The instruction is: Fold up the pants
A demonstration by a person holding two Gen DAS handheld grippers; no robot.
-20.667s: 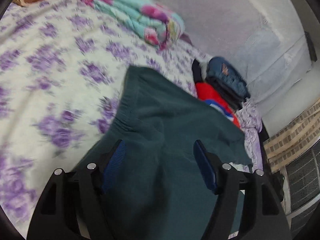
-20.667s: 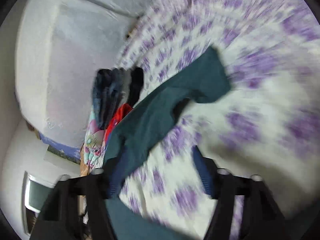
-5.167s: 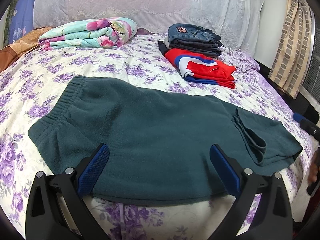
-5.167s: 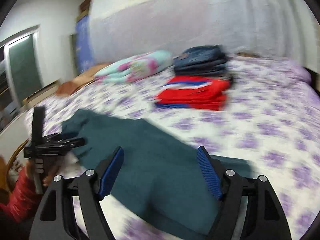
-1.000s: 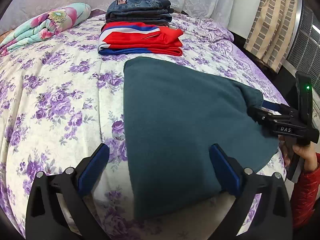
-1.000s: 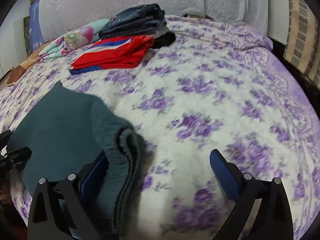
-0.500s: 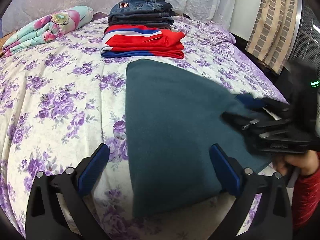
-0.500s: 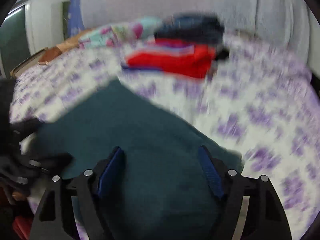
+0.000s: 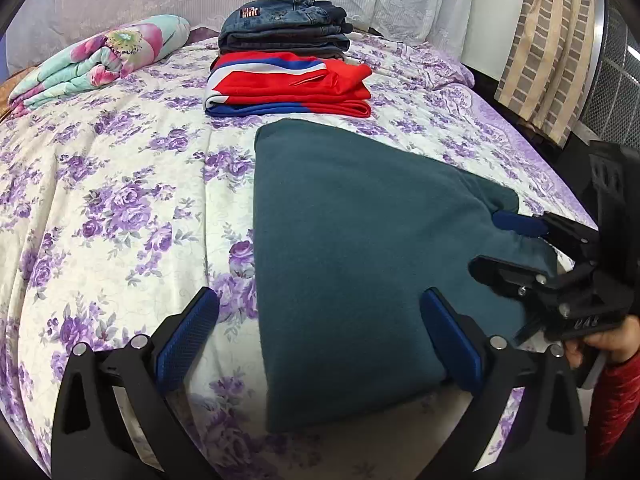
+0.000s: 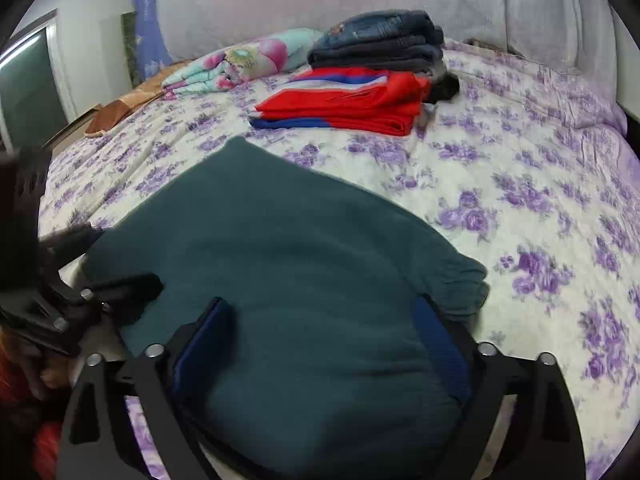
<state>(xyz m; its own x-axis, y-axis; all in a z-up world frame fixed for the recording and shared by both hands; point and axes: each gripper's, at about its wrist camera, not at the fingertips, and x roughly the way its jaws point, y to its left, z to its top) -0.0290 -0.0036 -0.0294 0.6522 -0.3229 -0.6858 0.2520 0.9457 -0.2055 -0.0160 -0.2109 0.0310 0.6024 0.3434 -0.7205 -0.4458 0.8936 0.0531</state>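
Observation:
The dark teal pants (image 9: 352, 240) lie folded in half on the purple-flowered bed, near its front edge. My left gripper (image 9: 320, 332) is open and empty, hovering over the fold's near left corner. My right gripper (image 10: 320, 332) is open and sits low over the pants (image 10: 288, 264) at their right end, with the cloth between its blue pads. In the left wrist view the right gripper (image 9: 516, 240) shows at the pants' right edge, fingers apart. The left gripper (image 10: 104, 264) shows at the left of the right wrist view.
A folded red, white and blue garment (image 9: 288, 84) lies behind the pants, with a stack of folded jeans (image 9: 284, 28) behind it. A rolled floral blanket (image 9: 100, 60) lies at the back left. A striped curtain (image 9: 548, 48) hangs to the right of the bed.
My right gripper has let go of the pants' right end and swung over the folded cloth. My left gripper has barely moved. The pants lie folded as before.

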